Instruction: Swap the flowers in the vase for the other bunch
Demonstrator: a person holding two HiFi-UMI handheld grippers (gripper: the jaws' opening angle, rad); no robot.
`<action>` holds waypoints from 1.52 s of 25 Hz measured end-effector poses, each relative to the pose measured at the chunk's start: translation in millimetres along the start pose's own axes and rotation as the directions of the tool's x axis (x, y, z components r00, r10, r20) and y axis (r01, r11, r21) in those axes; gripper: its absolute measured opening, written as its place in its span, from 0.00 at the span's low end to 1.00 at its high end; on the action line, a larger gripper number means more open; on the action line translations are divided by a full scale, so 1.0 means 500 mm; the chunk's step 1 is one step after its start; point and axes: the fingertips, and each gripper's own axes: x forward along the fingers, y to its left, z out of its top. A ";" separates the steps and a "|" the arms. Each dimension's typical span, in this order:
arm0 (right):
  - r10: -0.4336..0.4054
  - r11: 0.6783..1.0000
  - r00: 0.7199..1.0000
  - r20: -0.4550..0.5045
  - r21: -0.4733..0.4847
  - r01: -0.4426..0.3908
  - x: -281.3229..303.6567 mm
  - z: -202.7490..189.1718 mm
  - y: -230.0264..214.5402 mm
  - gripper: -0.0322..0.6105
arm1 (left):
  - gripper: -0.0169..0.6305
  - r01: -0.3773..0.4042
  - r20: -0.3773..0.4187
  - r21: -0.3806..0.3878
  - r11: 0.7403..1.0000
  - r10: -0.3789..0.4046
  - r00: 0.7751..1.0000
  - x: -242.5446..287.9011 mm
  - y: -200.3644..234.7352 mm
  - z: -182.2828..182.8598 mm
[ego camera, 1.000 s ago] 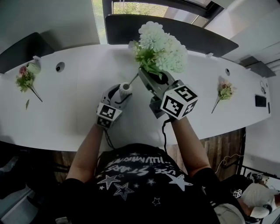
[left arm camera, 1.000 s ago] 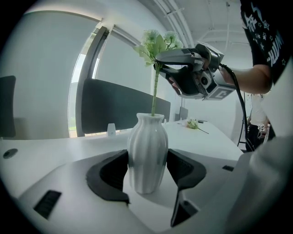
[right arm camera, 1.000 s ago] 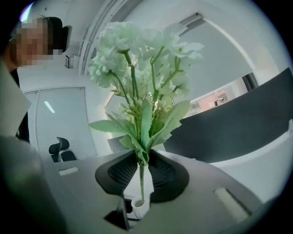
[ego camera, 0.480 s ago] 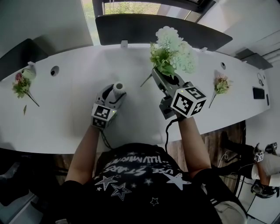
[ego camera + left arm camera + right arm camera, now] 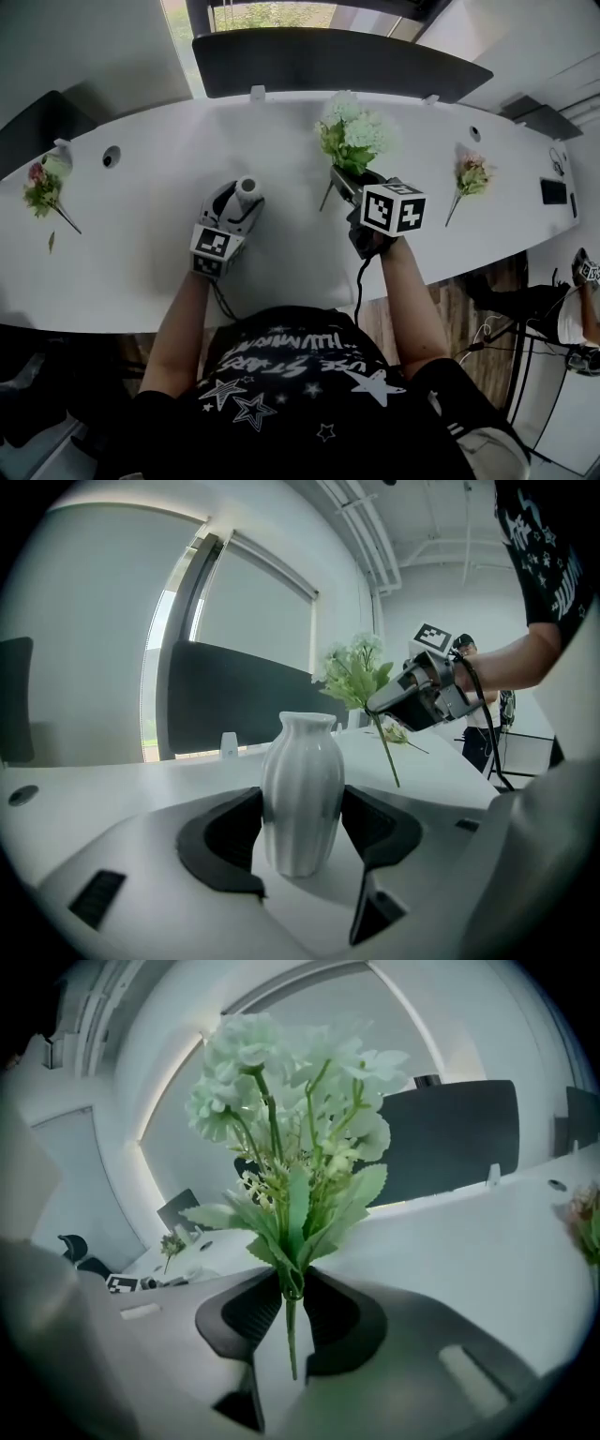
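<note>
White vase [image 5: 302, 794] is standing clasped in the left hand-held gripper [image 5: 302, 834]. The right hand-held gripper [image 5: 292, 1309] is pinching the stem of the pale bunch [image 5: 300, 1185].

No word reads clearly: the T-shirt [image 5: 291, 361] carries white lettering among stars, too warped to make out; left cube [image 5: 212, 251] and right cube [image 5: 394, 208] show only square marker patterns
</note>
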 end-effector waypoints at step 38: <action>-0.189 0.951 0.942 -0.278 0.189 0.246 0.068 -0.192 -0.177 0.40 | 0.45 -0.040 -0.043 0.026 0.999 0.041 0.998 -0.005 0.001 0.005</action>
